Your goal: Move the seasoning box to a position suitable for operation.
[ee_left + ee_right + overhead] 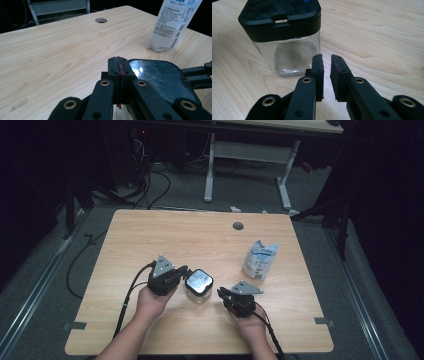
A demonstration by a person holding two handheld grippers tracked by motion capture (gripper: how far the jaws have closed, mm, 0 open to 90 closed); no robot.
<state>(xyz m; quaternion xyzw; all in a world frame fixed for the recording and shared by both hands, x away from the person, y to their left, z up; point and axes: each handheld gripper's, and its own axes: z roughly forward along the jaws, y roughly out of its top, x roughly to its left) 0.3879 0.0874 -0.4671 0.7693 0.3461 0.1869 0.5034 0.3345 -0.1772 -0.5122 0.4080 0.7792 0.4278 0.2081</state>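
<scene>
Pale wood table (150, 235): the glass jar (198, 286) stands between your grippers. Left gripper (119, 65), jaws pressed together empty, touches its black lid (160, 77); right gripper (326, 65), jaws slightly apart, waits beside. Nudge sideways and the jar tips toward the pouch (259, 260).

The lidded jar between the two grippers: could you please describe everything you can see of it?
The jar is a small, square, clear container, glass or plastic by its look, and looks empty. A glossy black lid with rounded corners and a small latch notch closes it. It stands upright on the wooden table, near the front edge. Whether anything else touches it is unclear.
</scene>
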